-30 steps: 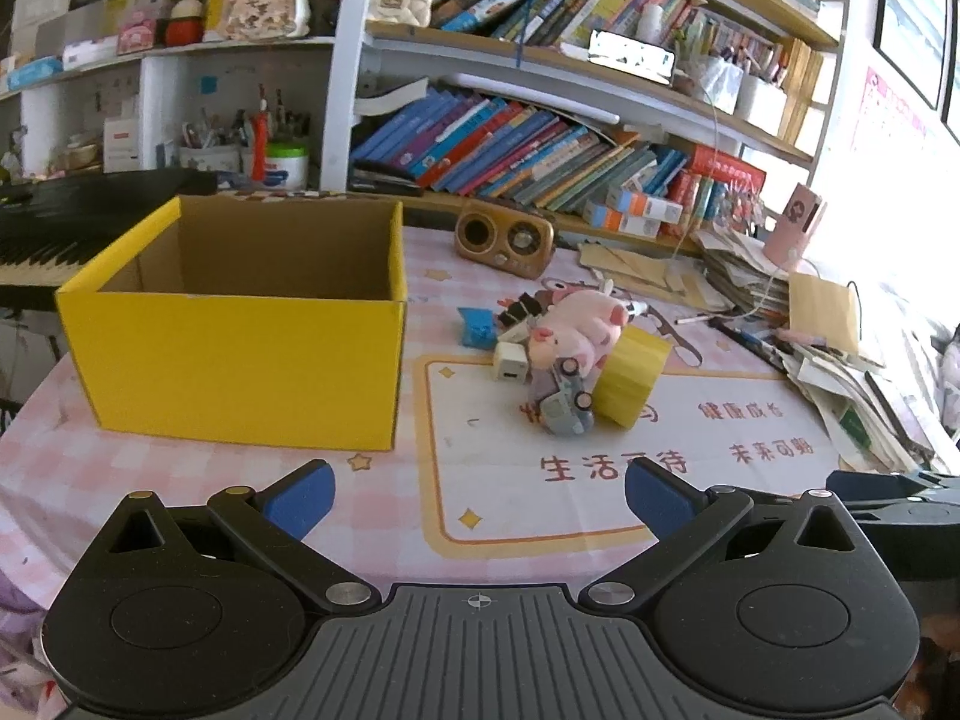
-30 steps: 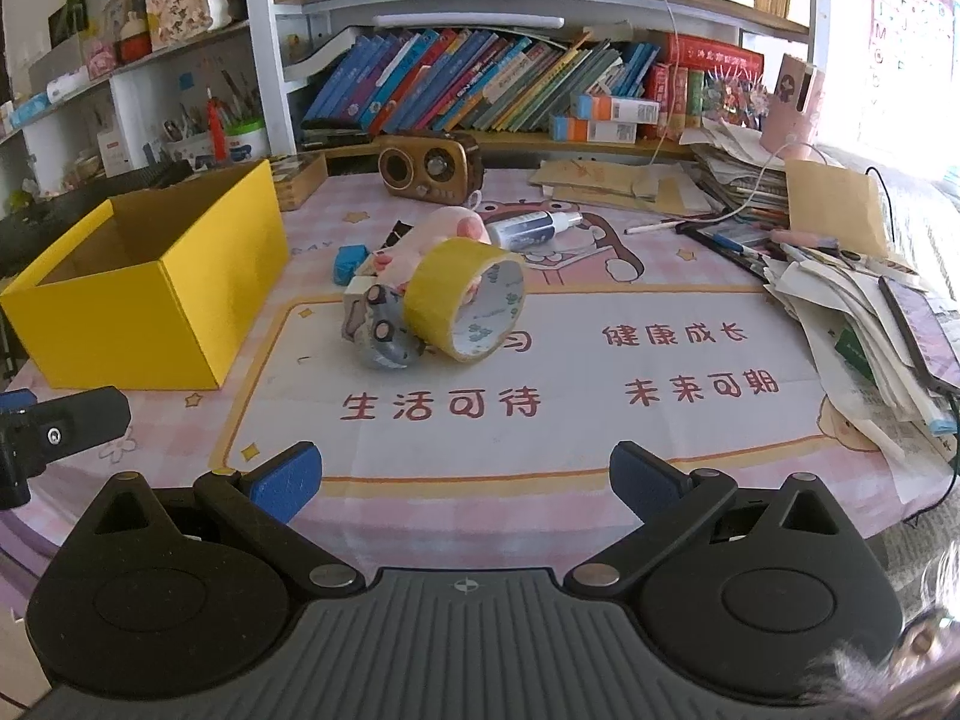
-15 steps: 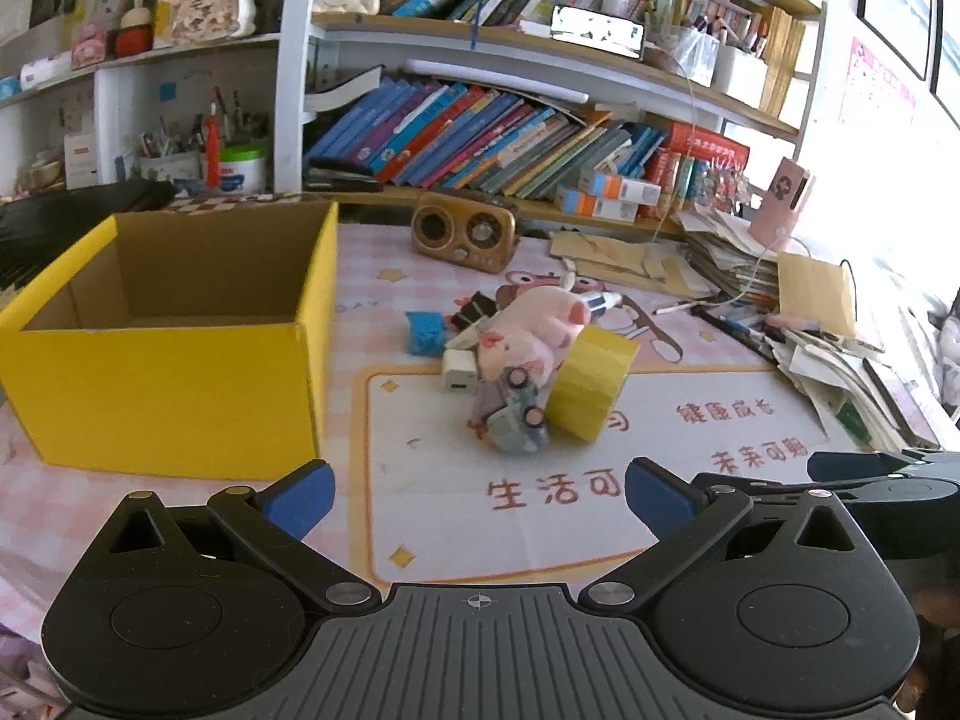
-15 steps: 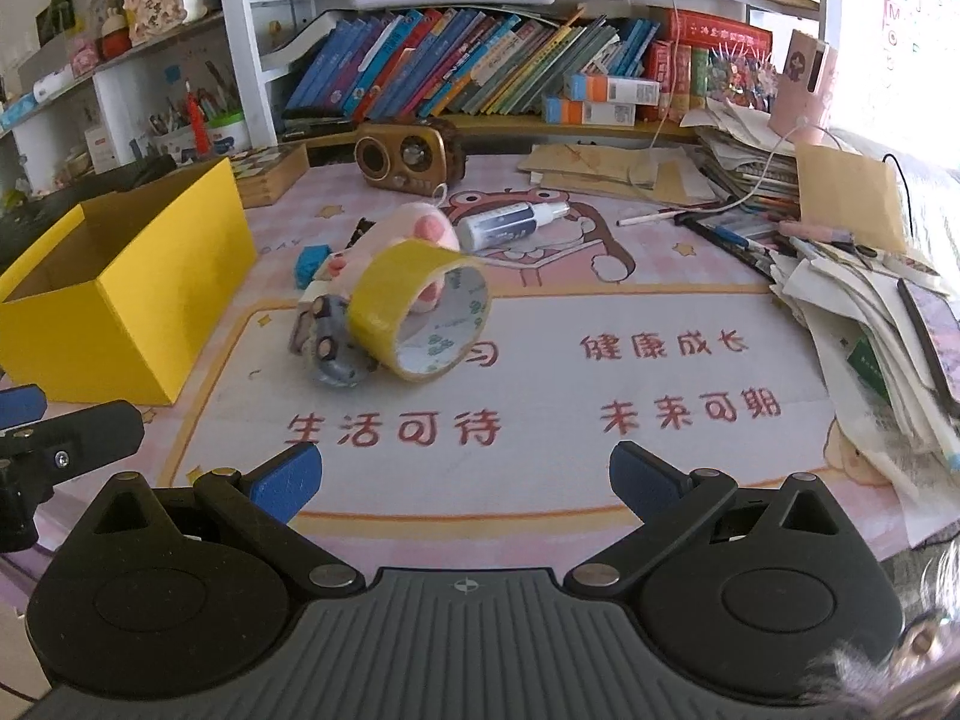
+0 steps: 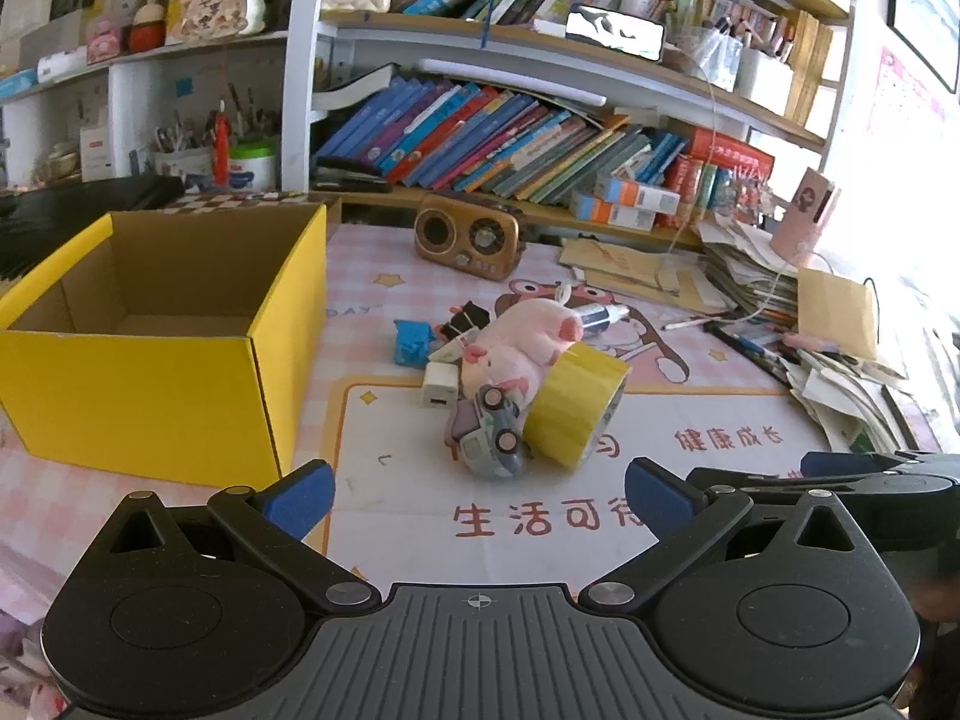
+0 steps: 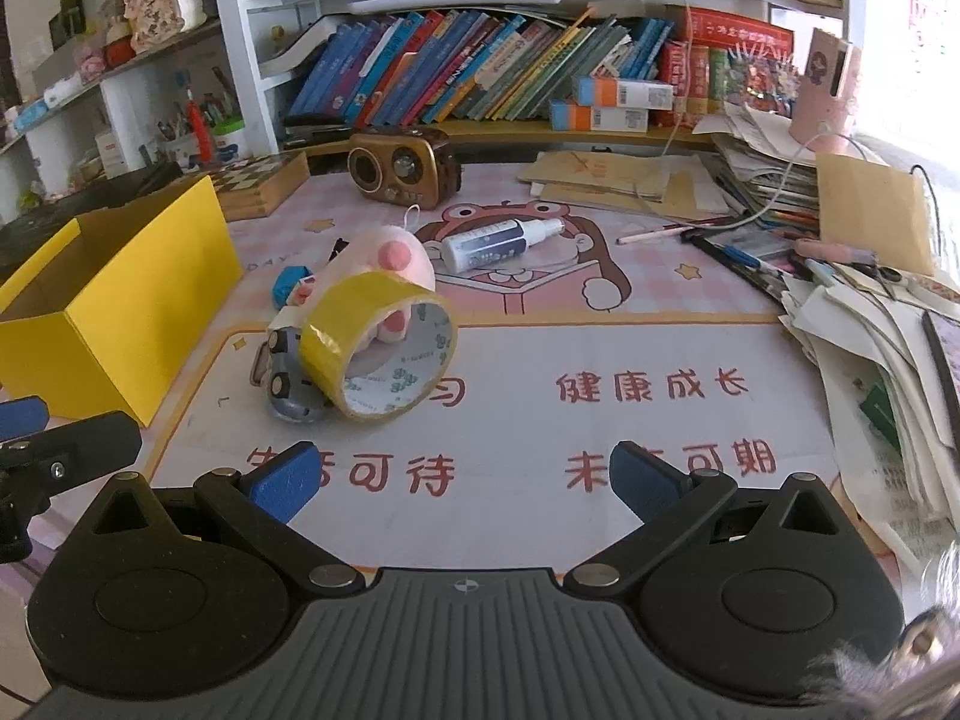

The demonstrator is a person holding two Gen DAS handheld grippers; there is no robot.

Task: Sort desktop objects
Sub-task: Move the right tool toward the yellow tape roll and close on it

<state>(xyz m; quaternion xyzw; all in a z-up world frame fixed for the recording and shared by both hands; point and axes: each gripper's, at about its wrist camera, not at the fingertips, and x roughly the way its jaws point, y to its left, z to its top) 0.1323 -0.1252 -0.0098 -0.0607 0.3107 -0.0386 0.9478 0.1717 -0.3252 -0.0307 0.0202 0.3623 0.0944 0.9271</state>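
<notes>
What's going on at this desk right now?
A person holds two grippers over a cluttered desk; nothing is picked up. The left gripper and right gripper hover with jaws open, facing a pile: yellow tape roll, pink plush pig and toy car. The yellow box looks empty.

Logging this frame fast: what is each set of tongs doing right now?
Left tongs: open, holding nothing, short of the toy pile.
Right tongs: open, holding nothing, short of the yellow tape roll.

Both wrist views face the bookshelf low over the desk, sharing the tape roll (image 5: 575,407)
</notes>
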